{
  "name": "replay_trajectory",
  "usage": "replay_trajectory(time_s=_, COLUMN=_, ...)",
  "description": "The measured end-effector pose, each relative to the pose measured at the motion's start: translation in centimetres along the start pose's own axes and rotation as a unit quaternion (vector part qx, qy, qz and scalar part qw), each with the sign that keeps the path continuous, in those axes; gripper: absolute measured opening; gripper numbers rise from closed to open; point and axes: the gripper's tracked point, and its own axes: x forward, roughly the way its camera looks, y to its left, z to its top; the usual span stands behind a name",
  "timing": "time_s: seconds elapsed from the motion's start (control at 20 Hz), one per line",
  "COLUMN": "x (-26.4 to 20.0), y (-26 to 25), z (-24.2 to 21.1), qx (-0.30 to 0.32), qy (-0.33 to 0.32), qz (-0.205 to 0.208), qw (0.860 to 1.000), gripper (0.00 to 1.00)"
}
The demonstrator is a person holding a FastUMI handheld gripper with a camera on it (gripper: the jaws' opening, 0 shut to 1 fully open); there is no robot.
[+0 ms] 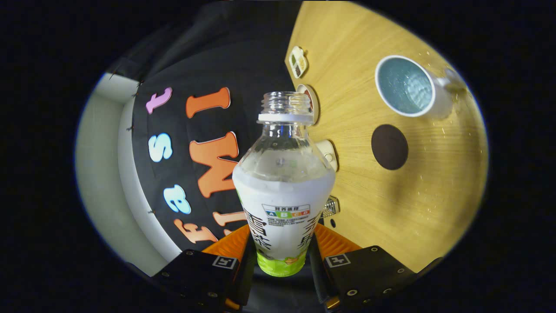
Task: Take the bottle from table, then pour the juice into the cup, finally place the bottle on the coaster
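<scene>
While the gripper (281,256) is rolled sideways, its jaws clamp the uncapped bottle (283,191) near its base, neck pointing ahead, beside the worktop (417,204) bearing cup (406,86) and coaster (389,147).

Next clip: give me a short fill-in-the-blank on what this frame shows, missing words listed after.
1. The tongs are shut on the ____.
2. The bottle has no ____ on its neck.
3. The round dark coaster lies on the table beside the white ____.
4. The coaster has ____ standing on it.

Missing words: bottle; cap; cup; nothing
</scene>
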Motion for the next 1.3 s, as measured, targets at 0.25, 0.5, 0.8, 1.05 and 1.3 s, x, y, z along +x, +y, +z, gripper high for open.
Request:
replay_trajectory(time_s=0.25, x=0.5, y=1.0, z=0.6, qx=-0.182, qy=-0.011, qz=-0.013, qw=0.983, gripper=0.59)
replay_trajectory(time_s=0.5, x=1.4, y=0.7, z=3.9, qx=-0.437, qy=-0.036, qz=-0.045, qw=0.898, gripper=0.59)
replay_trajectory(time_s=0.8, x=2.4, y=0.1, z=7.1, qx=-0.613, qy=-0.082, qz=-0.075, qw=0.782, gripper=0.59)
replay_trajectory(time_s=1.05, x=5.6, y=-4.6, z=7.2, qx=-0.683, qy=-0.069, qz=-0.132, qw=0.716, gripper=0.59)
replay_trajectory(time_s=1.3, x=8.3, y=-8.7, z=7.7, qx=-0.726, qy=-0.057, qz=-0.171, qw=0.664, gripper=0.61)
